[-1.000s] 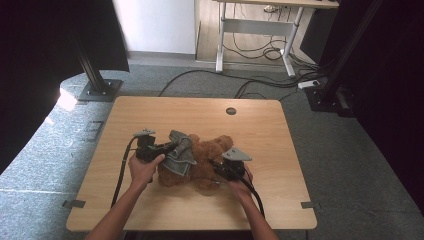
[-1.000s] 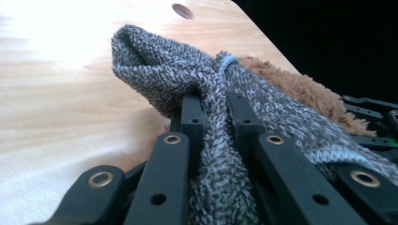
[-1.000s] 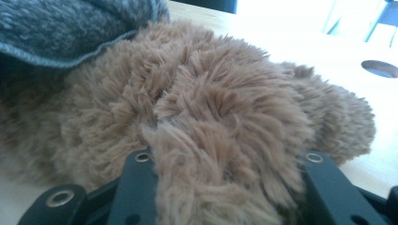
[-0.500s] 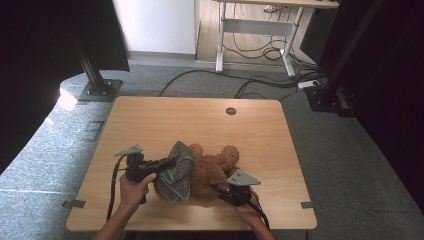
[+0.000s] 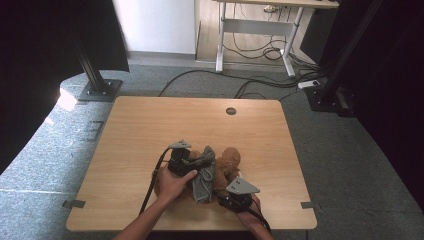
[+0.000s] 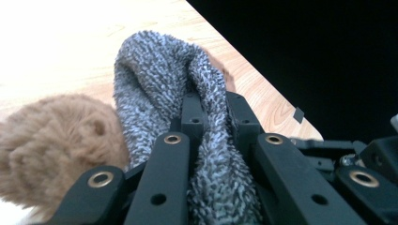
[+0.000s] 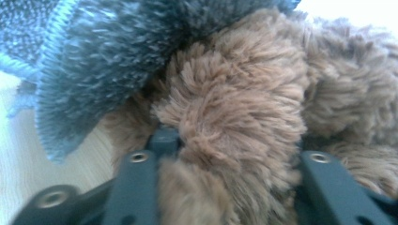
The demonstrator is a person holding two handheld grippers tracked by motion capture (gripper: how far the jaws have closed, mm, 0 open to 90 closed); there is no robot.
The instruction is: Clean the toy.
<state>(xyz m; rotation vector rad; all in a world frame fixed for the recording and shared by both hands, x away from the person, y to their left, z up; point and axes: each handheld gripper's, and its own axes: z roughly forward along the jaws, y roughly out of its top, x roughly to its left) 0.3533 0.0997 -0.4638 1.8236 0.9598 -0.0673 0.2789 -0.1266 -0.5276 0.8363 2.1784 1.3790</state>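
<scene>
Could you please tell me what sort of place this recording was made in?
Probably a lab or office recording space: a wooden table on grey carpet, black curtains at the sides, floor cables, and another desk behind.

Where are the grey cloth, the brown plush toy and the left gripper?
grey cloth [image 6: 155, 75]: left gripper view, its bunched upper fold.
brown plush toy [image 7: 234, 108]: right gripper view, its fur.
left gripper [image 5: 181, 161]: high view, its black body.

Black hand-held gripper each side, brass-ringed screw holes, grey three-cornered top plates, trailing black cables
</scene>
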